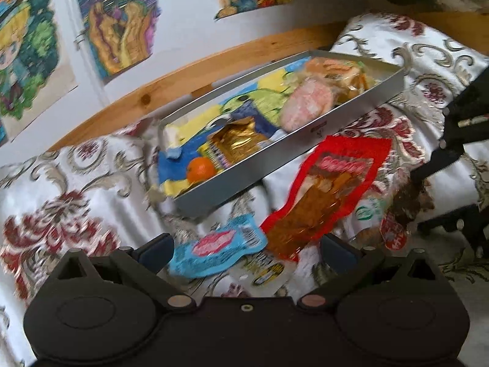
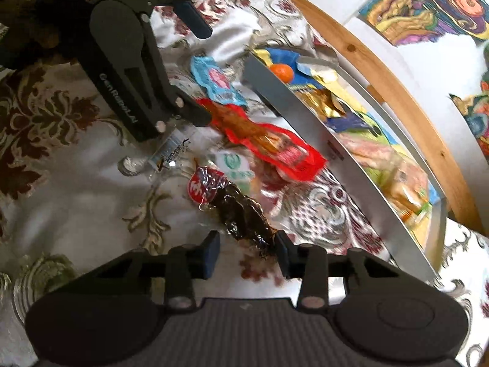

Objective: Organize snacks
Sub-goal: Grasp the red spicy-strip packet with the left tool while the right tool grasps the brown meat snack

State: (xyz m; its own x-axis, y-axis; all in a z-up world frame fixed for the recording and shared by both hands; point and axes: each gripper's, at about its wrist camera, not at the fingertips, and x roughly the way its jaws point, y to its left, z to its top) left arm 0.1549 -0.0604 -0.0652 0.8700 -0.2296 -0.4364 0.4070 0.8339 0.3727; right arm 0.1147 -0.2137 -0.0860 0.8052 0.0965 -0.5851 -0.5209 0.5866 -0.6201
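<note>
Left wrist view: your left gripper [image 1: 246,249] hangs with its blue-padded fingers spread wide and nothing between them, above a crinkled blue foil packet [image 1: 218,249] with a pink label. Just beyond it lies a long red packet [image 1: 324,189] with a clear window showing orange-brown strips, flat on the glossy floral cloth [image 1: 61,202]. A shallow, rectangular metal tray [image 1: 275,159] with straight grey walls sits behind, lined with a coloured drawing; inside it you have a round orange fruit [image 1: 200,169], a creased gold foil wrapper [image 1: 241,140] and a pale pink oval snack in clear film [image 1: 305,102]. A curved wooden rail [image 1: 171,82] runs behind the tray.

From the right wrist camera, your right gripper [image 2: 247,253] is released too, fingers apart on either side of the near end of a dark, glistening brown snack sealed in wrinkled clear plastic [image 2: 241,217] with a red round label. Whether the pads touch it, you cannot tell. This snack lies on the cloth outside the tray, near the red packet.
</note>
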